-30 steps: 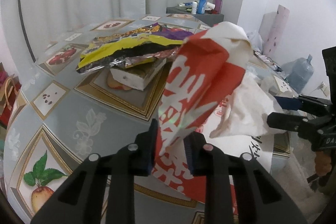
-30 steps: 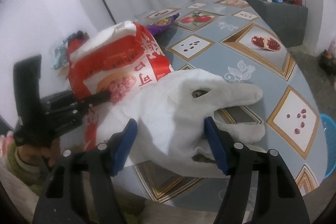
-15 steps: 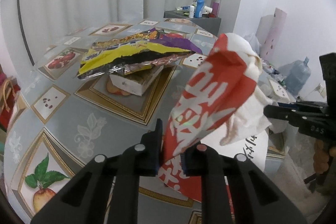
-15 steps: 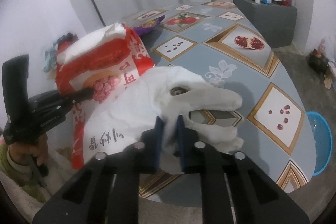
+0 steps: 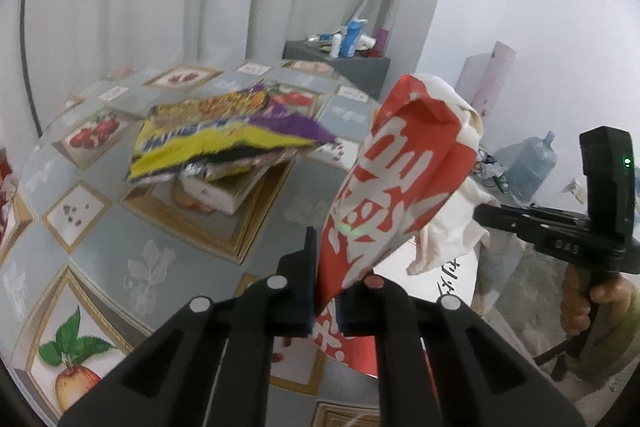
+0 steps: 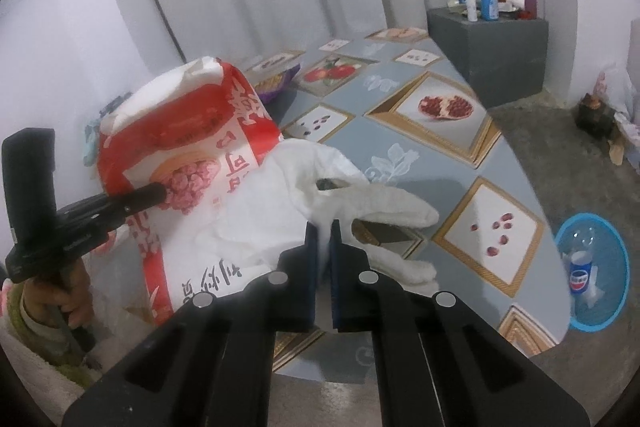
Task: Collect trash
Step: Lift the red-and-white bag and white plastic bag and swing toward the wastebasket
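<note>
- The red-and-white sack (image 5: 404,183), held up over the worktop (image 5: 100,235) edge, has been lifted higher; the left hand-held gripper (image 5: 326,307) keeps its red rim pinched.
- The right hand-held gripper (image 6: 323,255), wide a second ago, now clamps the sack's white edge, spreading the mouth for trash.
- Beyond the sack, a yellow-purple wrapper (image 5: 224,135) waits on a box.
- Sack print looks Chinese, unreadable; a floor bottle (image 6: 580,275) reads probably Pepsi.

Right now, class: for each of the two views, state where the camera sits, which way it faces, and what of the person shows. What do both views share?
Left wrist: on the left gripper, facing across the table toward the snack wrappers; the right gripper and hand show at right.
Right wrist: on the right gripper, facing along the table edge; the left gripper and hand show at left.
Shared: the red-and-white bag, pinched by both.
</note>
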{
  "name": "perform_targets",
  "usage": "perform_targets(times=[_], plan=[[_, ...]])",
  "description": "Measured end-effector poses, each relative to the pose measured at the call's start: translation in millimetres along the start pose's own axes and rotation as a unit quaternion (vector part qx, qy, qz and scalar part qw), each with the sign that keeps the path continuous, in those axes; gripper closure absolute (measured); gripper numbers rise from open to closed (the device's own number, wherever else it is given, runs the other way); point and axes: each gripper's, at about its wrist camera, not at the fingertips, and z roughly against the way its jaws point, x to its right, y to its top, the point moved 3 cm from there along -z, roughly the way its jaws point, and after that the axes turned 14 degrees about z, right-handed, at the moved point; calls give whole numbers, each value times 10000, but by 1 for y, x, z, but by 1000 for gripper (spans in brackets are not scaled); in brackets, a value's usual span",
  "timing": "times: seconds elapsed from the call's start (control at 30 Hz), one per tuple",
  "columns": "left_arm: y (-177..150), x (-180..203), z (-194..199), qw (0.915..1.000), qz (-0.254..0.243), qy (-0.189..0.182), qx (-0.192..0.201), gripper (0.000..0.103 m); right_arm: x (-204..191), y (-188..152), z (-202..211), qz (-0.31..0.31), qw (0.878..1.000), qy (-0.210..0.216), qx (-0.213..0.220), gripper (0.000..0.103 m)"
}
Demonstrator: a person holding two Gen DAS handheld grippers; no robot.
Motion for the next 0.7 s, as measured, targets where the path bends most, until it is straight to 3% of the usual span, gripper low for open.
perform_targets(times=[0.37, 0.7], plan=[[31, 55, 13, 9965, -629, -513, 218, 98, 30, 12, 60, -258, 9956, -464, 777, 100], [54, 140, -8, 9836, -1444, -1058, 222, 98, 88, -8, 120, -928, 9804, -1071, 1371, 100]])
